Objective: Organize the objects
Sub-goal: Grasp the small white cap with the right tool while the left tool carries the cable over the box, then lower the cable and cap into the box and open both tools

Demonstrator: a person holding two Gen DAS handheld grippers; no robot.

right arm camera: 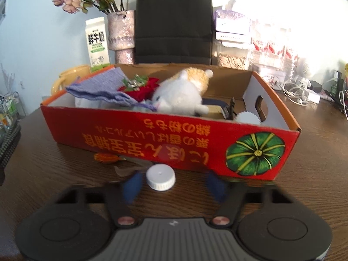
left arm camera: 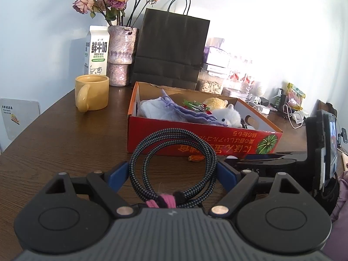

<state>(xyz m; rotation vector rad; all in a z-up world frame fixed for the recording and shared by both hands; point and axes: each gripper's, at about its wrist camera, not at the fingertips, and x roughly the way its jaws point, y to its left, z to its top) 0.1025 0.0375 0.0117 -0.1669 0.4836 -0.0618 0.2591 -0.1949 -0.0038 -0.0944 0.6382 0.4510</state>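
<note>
My right claw [right arm camera: 173, 186] sits half open around the white cap [right arm camera: 160, 177], with the red box [right arm camera: 152, 134] just beyond.

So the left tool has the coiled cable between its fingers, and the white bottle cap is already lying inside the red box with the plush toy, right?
Not quite. The white bottle cap lies on the table in front of the red box, between the right tool's fingers, as the right wrist view shows. The rest holds: the left tool has the coiled cable between its fingers, and the plush toy is in the box.
</note>
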